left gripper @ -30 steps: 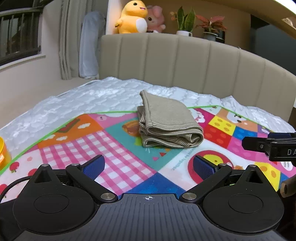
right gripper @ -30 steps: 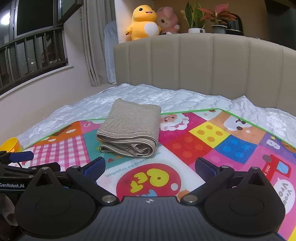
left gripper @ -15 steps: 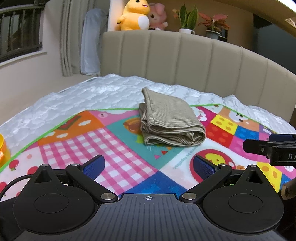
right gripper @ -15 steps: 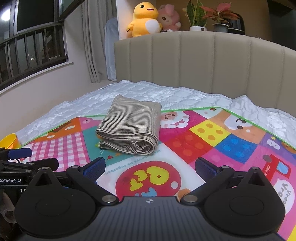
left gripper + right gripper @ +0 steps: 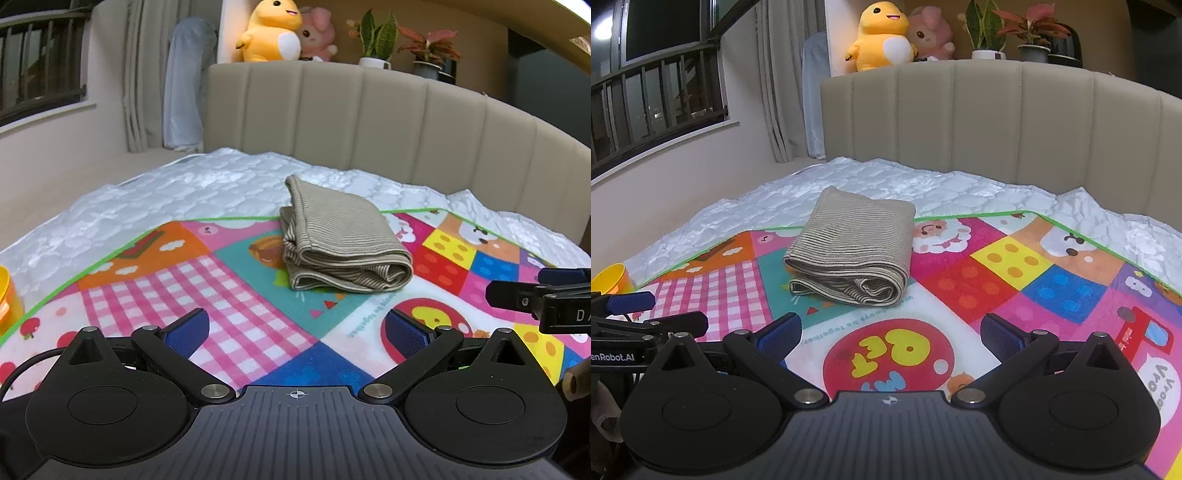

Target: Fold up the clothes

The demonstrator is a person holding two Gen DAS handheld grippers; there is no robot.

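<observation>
With the fold apparently finished, both my jaws hung spread and empty.
The striped cloth [image 5: 343, 243] lay bundled on the play mat [image 5: 221, 295] ahead, well apart from my left gripper [image 5: 295, 328] and right gripper [image 5: 890, 332]; nothing seemed left.

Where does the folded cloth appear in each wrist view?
Left wrist: cloth just right of centre, on the mat's far edge.
Right wrist: cloth left of centre, same far edge.
Shared landmark: yellow duck toy above the headboard.
</observation>
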